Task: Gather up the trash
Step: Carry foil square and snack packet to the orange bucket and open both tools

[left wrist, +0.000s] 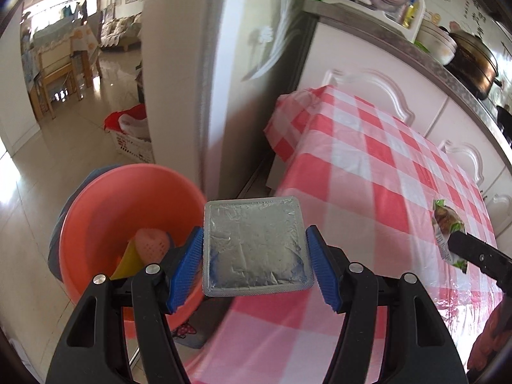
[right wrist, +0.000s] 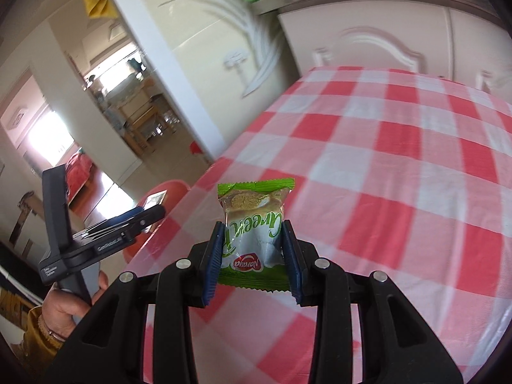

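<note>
- Silver foil packet [left wrist: 256, 246]: square, flat, crinkled, with a crimped border; pinched by its two side edges between the ribbed blue pads [left wrist: 187, 270] of the left gripper [left wrist: 254, 267], held above the table edge beside the basin.
- Green snack wrapper [right wrist: 252, 240]: glossy plastic with serrated ends, puffy in the middle; clamped between the pads of the right gripper [right wrist: 252, 257], above the table.
- Orange plastic basin [left wrist: 105, 211]: round, on the floor next to the table; holds a pink foam net [left wrist: 152, 244] and a yellow piece [left wrist: 128, 260].
- Table [left wrist: 377, 166]: covered with shiny red-and-white checked cloth.
- Room: white panelled cabinets [right wrist: 368, 38] behind the table, a dark pot [left wrist: 473, 64] on the counter, pale glossy floor tiles [left wrist: 38, 172].
- Hand [right wrist: 68, 307] grips the left tool's handle, seen from the right wrist.
</note>
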Tool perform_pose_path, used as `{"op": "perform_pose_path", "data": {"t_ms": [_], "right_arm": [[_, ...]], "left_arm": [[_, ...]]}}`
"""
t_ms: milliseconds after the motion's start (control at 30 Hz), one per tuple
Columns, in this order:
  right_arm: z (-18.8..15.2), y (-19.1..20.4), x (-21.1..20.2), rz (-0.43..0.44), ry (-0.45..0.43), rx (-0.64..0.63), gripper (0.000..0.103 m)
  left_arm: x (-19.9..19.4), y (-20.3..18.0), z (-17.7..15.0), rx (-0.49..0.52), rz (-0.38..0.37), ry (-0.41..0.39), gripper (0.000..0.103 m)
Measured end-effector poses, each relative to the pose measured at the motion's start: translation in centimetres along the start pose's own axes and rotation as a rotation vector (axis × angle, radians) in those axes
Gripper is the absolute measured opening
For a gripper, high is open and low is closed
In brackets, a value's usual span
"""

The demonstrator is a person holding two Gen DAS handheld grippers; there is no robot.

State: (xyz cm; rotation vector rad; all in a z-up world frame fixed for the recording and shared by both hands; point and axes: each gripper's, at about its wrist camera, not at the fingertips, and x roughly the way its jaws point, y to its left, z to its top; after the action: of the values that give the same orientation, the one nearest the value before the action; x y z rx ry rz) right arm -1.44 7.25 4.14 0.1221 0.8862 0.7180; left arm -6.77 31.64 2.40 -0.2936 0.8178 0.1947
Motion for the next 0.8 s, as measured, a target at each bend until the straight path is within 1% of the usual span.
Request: {"op": "perform_pose_path", "data": {"t_ms": [233, 467, 600, 800], "right_arm": [[0.3, 4.0, 2.9, 0.045, 0.065, -0.055, 0.037], [1.1, 8.1, 6.0, 0.083, 0.126, -0.133, 0.037], [1.8, 10.4, 7.6, 0.102, 0.144, -0.183, 0.037], [3.3, 13.5, 10.2, 0.142, 0.165, -0.234, 0.037]], "left_arm": [[0.1, 4.0, -0.4, -0.067, 0.011, 0.004, 0.065], [0.5, 8.6, -0.9, -0.169, 0.005, 0.015, 0.065], [0.9, 11.2, -1.0, -0.23, -0.007, 0.021, 0.065], [1.4, 13.8, -1.0, -0.29, -0.005, 0.02, 0.065]]}}
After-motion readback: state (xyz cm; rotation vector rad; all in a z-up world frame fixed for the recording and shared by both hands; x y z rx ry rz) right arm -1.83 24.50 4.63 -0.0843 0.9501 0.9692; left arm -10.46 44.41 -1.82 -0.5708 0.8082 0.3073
